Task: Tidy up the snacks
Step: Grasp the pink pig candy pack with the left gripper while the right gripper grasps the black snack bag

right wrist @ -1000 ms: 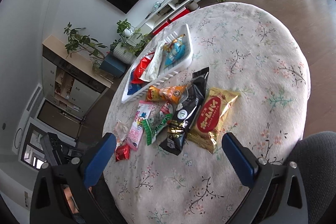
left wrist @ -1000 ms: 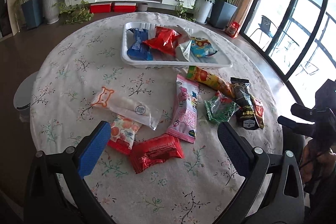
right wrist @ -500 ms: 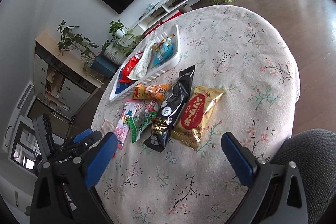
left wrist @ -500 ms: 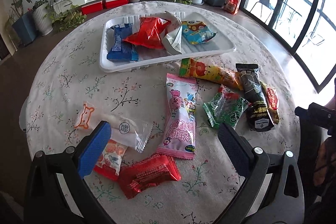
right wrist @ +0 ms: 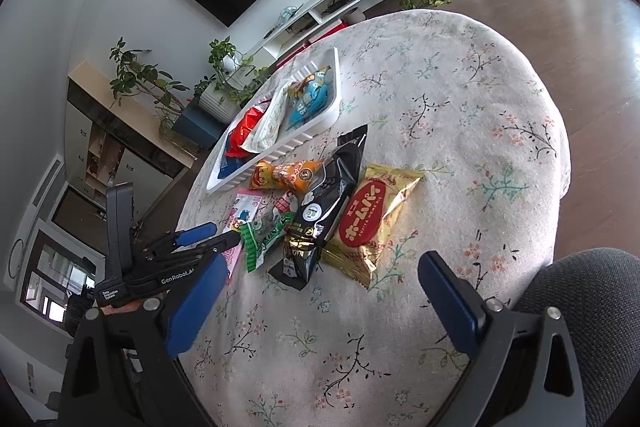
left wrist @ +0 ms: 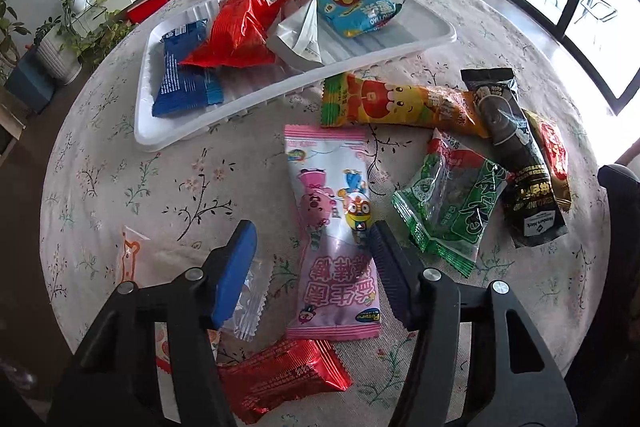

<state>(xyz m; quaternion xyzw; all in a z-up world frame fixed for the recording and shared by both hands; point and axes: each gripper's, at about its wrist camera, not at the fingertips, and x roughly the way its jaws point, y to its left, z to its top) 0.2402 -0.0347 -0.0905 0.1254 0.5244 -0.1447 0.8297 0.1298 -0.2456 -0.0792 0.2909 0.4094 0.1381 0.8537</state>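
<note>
I've got my left gripper (left wrist: 312, 259) low over the pink snack packet (left wrist: 332, 227) and its jaws have just been closing, now about half spread with the packet's lower half lying between them; the right pad sits at the packet's edge, the left pad is clearly off it, so no pinch that I can see. The packet is long and flat, pale pink with serrated ends, a pink cartoon character and a small yellow-helmeted one printed mid-body, big pink characters near my end. It lies flat on the floral tablecloth (left wrist: 160, 187), just short of the white tray (left wrist: 168, 135). That tray already carries a blue packet (left wrist: 180, 79), a red foil bag (left wrist: 240, 31), a white pouch (left wrist: 300, 35) and a light-blue cartoon pack (left wrist: 356, 11). To the right of the pink one sit a green seaweed pack (left wrist: 448, 203), an orange cartoon packet (left wrist: 400, 103) and a long black packet (left wrist: 516, 163), the last overlapping a gold and red bag (right wrist: 372, 219). Nearer me, a small red foil sweet (left wrist: 280, 379) and a clear wrapper with an orange bear outline (left wrist: 136, 259), partly under my left finger (left wrist: 234, 275). My right gripper (right wrist: 320, 307) hangs spread wide over bare cloth, nothing between its pads, well short of the gold bag.
</note>
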